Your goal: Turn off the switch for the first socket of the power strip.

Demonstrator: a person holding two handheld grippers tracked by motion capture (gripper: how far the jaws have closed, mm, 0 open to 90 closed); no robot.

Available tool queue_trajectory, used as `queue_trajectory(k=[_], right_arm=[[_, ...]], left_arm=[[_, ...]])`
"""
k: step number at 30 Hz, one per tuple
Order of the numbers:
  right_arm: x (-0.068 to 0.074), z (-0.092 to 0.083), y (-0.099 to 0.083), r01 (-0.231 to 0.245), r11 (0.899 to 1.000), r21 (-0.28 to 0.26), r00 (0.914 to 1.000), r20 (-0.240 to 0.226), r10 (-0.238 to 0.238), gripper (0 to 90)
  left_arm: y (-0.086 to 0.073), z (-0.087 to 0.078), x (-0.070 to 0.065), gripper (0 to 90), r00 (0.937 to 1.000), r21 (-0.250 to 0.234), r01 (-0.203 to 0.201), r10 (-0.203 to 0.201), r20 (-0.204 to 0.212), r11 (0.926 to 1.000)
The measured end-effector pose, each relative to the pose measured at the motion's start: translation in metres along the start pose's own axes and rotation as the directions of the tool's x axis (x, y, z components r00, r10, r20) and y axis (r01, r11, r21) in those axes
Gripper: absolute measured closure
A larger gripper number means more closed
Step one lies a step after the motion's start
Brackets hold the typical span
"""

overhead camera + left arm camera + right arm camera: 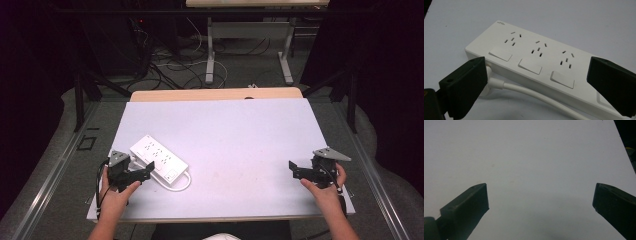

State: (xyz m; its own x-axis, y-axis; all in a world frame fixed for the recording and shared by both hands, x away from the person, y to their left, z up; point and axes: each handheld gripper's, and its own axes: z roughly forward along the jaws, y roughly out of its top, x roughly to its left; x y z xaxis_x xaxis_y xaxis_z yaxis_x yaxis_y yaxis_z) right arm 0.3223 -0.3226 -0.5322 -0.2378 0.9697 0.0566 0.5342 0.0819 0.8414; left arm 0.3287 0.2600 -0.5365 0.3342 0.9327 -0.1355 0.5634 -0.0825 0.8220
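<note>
Your left gripper point(131, 175) stands with its jaws spread wide and nothing between them; the white rectangular plastic power strip point(534, 63), with three socket groups and three rocker switches, lies flat on the table point(240, 135) just ahead of those jaws, its long side facing them and its length roughly spanning the gap. Its thick white round cable point(531, 91) leaves the end nearest your left jaw and curves along the near side, between jaws and body. Your right gripper point(306, 171) is likewise wide open, with bare table ahead, well apart from the strip. Judgement: the strip is rigid, light and smooth-cased, so likely slippery; grip across its narrow width near mid-length, clear of the switches. The cable is stiff and will drag.
</note>
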Motion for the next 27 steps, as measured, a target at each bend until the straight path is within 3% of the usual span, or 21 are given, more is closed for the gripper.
queue_trajectory(k=[5, 13, 22, 27], right_arm=[[0.002, -0.001, 0.0, -0.018, 1.0, -0.002, 0.9998, 0.004, 0.018, 0.0], [0.005, -0.001, -0.004, 0.006, 1.0, 0.002, 0.9999, 0.01, -0.006, 0.0], [0.009, 0.004, -0.005, 0.011, 1.0, 0.003, 0.9999, 0.0, -0.011, 0.0], [0.01, 0.003, -0.004, 0.013, 1.0, -0.005, 0.9999, -0.003, -0.013, 0.1]], left_arm=[[0.0, -0.002, -0.001, 3.1, 1.0, -0.006, -0.005, 0.005, -0.004, 1.0], [0.001, -0.006, -0.002, 3.2, 0.9998, -0.015, 0.0, 0.0, -0.022, 0.9999], [0.004, -0.008, 0.001, 10.4, 0.9984, -0.025, 0.005, -0.007, -0.056, 0.9997], [0.005, -0.01, -0.003, 15.4, 0.9989, -0.017, 0.007, -0.008, -0.046, 0.9998]])
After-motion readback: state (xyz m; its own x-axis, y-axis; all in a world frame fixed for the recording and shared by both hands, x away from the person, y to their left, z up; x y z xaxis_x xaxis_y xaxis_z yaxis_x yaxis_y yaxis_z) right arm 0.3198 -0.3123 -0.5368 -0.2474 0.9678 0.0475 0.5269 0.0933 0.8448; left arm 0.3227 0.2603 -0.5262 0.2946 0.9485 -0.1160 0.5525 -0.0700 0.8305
